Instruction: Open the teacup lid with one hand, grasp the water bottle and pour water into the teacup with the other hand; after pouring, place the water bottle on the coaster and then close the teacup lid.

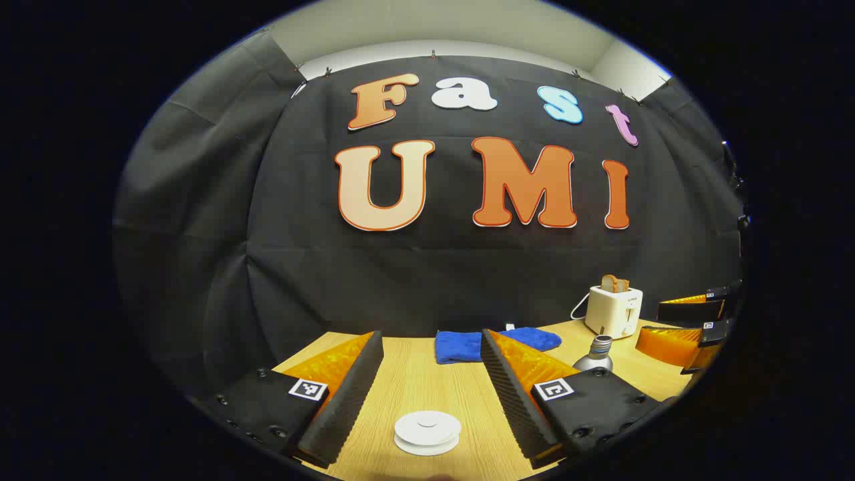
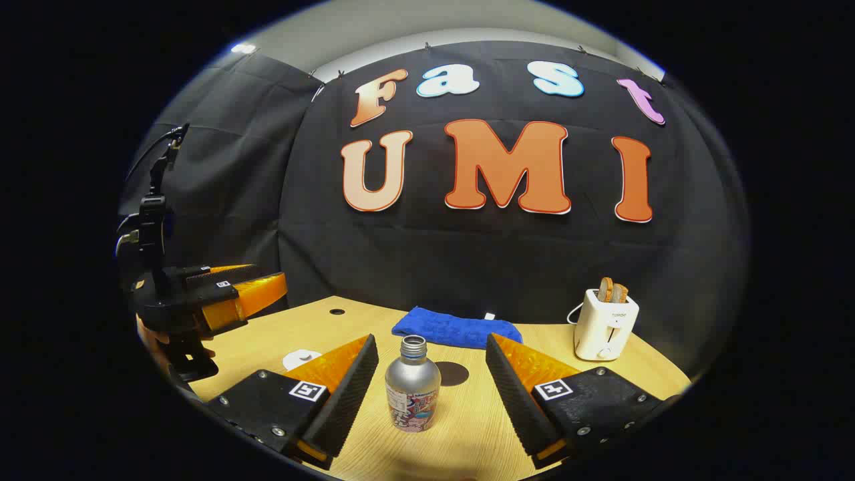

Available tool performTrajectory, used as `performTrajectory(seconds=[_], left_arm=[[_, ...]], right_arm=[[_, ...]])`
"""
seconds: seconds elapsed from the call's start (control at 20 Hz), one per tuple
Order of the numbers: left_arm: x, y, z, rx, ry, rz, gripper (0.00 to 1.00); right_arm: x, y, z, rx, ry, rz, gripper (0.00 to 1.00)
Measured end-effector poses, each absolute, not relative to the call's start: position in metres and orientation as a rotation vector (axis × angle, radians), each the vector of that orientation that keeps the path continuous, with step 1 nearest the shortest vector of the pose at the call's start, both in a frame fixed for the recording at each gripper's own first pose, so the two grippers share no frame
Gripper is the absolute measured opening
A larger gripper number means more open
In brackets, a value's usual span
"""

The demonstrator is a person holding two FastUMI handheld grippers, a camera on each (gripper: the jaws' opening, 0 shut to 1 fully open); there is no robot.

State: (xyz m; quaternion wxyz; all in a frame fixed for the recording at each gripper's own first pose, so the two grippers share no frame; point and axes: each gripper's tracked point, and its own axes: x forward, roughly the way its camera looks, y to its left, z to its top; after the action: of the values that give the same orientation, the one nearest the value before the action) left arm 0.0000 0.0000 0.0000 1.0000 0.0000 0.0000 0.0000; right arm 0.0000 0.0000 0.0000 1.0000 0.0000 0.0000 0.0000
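here the teacup lid (image 1: 427,429) sits white and flat on its cup near the bench's (image 1: 414,374) front edge, between the spread fingers of the left gripper (image 1: 431,394), untouched. the water bottle (image 2: 413,389) stands upright and uncapped between the wide-open fingers of the right gripper (image 2: 427,394), also untouched, with the dark coaster (image 2: 453,373) just behind it. a blue cloth (image 2: 456,329) and a toaster (image 2: 606,324) stand toward the back edge. i judge the lid comes first: lower the left gripper squarely, pinch the lid's rim, lift straight up.
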Motion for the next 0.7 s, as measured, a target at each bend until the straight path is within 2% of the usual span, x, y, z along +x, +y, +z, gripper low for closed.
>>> performTrajectory(seconds=[0.1,0.15,0.45,0.5,0.6,0.7], left_arm=[[0.0001,0.0005,0.0000,-0.001,0.002,0.001,0.94],[0.0006,0.0002,0.0005,-0.003,0.002,0.000,0.97],[0.0028,0.0030,0.0005,0.003,0.003,0.017,0.97],[0.0032,0.0039,-0.0002,0.002,0.006,0.020,1.00],[0.0041,0.0041,-0.0021,-0.004,0.009,0.021,0.94],[0.0044,0.0057,-0.0033,-0.002,0.013,0.023,0.97]], right_arm=[[-0.0001,-0.0002,-0.0018,-0.003,0.003,-0.002,0.98],[0.0007,-0.0001,-0.0015,-0.003,0.004,-0.001,0.98],[0.0009,0.0019,0.0019,0.013,-0.006,0.005,0.98],[0.0027,0.0014,-0.0003,0.010,-0.001,0.001,0.98],[0.0043,0.0007,-0.0053,0.010,0.013,-0.003,0.98],[0.0051,0.0019,-0.0057,0.014,0.016,0.000,0.98]])
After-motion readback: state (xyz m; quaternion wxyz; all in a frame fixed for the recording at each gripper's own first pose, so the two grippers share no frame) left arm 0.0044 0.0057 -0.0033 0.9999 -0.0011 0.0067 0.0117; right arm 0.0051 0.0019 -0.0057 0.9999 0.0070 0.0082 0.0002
